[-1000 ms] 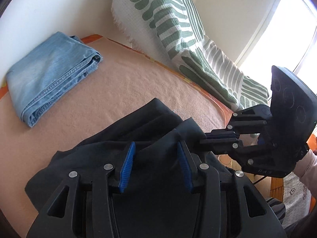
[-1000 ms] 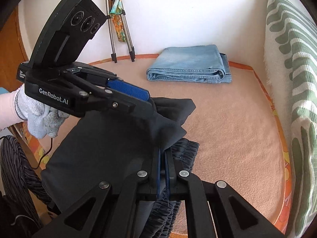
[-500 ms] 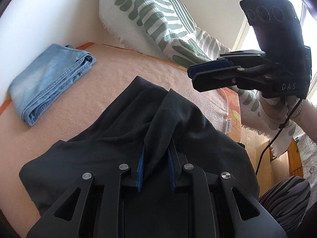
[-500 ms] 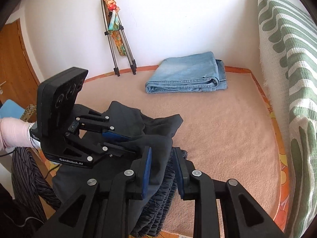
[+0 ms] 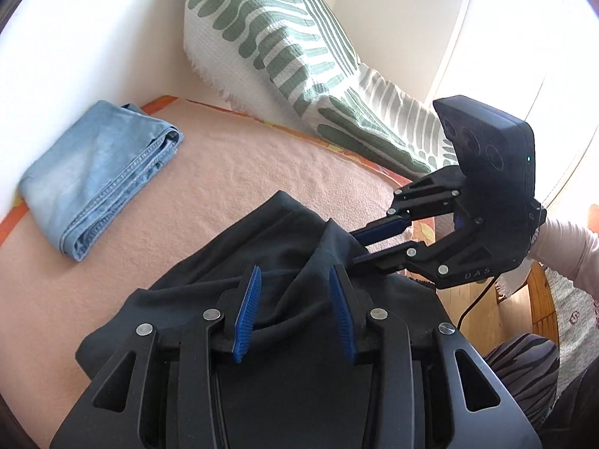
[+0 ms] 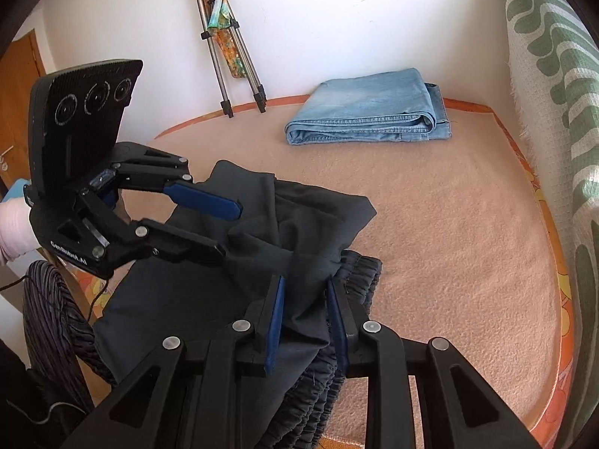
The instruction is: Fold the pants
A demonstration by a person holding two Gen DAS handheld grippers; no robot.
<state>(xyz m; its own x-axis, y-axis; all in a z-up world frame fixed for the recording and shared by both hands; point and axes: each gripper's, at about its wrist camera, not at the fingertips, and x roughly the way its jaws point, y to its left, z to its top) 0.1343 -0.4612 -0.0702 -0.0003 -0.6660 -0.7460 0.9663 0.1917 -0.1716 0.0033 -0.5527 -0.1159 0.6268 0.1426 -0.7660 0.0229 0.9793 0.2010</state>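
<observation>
Black pants [image 5: 239,262] lie crumpled on a peach blanket [image 5: 243,172], their elastic waistband [image 6: 359,273] toward the near edge. My left gripper [image 5: 295,273] straddles a raised fold of them. Its jaws are opening, and the blue pads stand clear of the cloth. In the right wrist view the left gripper [image 6: 230,230] reaches in from the left over the pants. My right gripper [image 6: 305,280] has a bunch of black cloth between its jaws beside the waistband. These jaws are closing but still stand apart. The right gripper [image 5: 355,247] meets the pants' right edge in the left wrist view.
Folded blue jeans [image 6: 367,116] lie at the far end of the blanket by the white wall. A green-and-white striped pillow [image 5: 284,48] leans along the right side. A tripod [image 6: 232,56] stands against the wall. A person's sleeve [image 5: 565,239] shows at right.
The left jaws narrowed on the fold half a second ago and have widened again. The right gripper, first shut on the cloth, opened, lifted away, then came back down to the pants.
</observation>
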